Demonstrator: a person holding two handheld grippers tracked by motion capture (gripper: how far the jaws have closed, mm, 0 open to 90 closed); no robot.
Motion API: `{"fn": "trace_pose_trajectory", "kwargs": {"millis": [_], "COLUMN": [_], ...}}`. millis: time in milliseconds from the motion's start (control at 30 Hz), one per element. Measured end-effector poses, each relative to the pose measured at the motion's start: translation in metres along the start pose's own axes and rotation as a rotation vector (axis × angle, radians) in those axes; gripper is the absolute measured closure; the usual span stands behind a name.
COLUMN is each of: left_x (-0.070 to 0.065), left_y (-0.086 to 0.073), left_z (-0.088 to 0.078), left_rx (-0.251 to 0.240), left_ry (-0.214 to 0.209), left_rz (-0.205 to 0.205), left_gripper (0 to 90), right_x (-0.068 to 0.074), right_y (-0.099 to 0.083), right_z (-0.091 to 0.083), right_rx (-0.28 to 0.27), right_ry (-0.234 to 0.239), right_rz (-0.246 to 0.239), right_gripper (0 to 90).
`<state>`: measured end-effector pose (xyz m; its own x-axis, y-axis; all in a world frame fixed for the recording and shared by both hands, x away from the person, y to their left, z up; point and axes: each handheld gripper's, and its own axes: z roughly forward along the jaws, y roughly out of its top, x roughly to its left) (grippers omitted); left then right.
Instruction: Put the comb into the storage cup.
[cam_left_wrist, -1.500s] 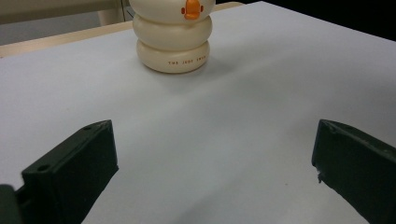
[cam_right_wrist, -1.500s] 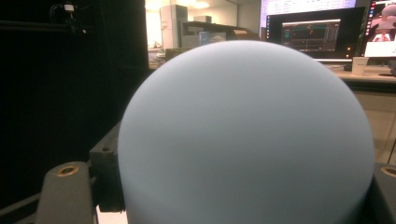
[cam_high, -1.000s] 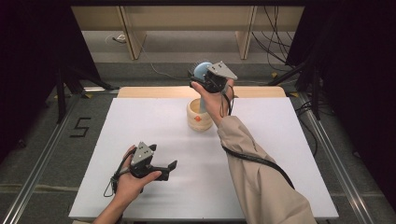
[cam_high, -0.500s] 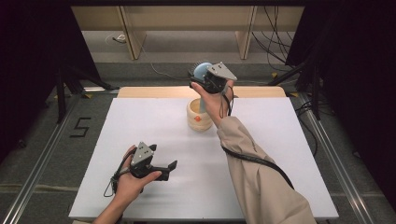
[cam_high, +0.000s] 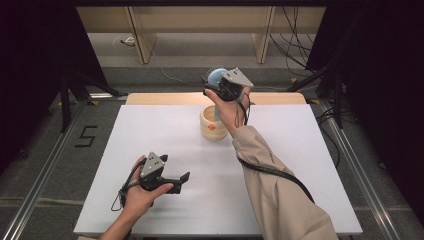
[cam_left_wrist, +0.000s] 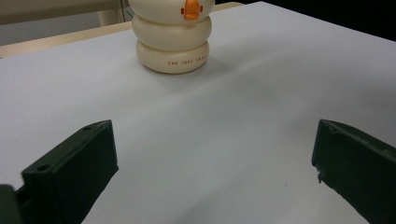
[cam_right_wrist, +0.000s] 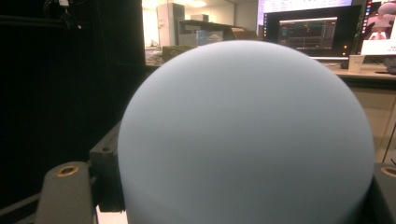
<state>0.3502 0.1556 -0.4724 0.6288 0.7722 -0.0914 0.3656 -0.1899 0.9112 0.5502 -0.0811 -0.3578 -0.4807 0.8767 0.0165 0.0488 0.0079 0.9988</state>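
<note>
Two grippers are in hand over the white bench (cam_high: 150, 130). Nearest, the left gripper (cam_high: 176, 181) sits low above the bench, its fingers (cam_left_wrist: 74, 172) spread wide with bare surface between them. Ahead of those fingers, well apart, stands a cream ringed cup (cam_left_wrist: 172, 37) with an orange duck bill on its front. Farther off, above and just behind the cup, the right gripper (cam_high: 212, 82) is held high; its fingers (cam_right_wrist: 105, 177) clamp a pale blue dome-shaped lid (cam_right_wrist: 245, 135), which bulges out between them.
</note>
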Motion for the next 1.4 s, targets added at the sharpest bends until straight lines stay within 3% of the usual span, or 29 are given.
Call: {"fn": "trace_pose_trajectory", "kwargs": {"millis": [1400], "left_x": [-0.001], "left_y": [0.0], "left_z": [0.001], "left_rx": [0.005], "left_ry": [-0.004], "left_rz": [0.002], "left_gripper": [0.0], "right_x": [0.0], "right_y": [-0.012], "right_z": [0.0], "right_rx": [0.01], "right_ry": [-0.006], "right_rz": [-0.008], "right_gripper": [24.4]}}
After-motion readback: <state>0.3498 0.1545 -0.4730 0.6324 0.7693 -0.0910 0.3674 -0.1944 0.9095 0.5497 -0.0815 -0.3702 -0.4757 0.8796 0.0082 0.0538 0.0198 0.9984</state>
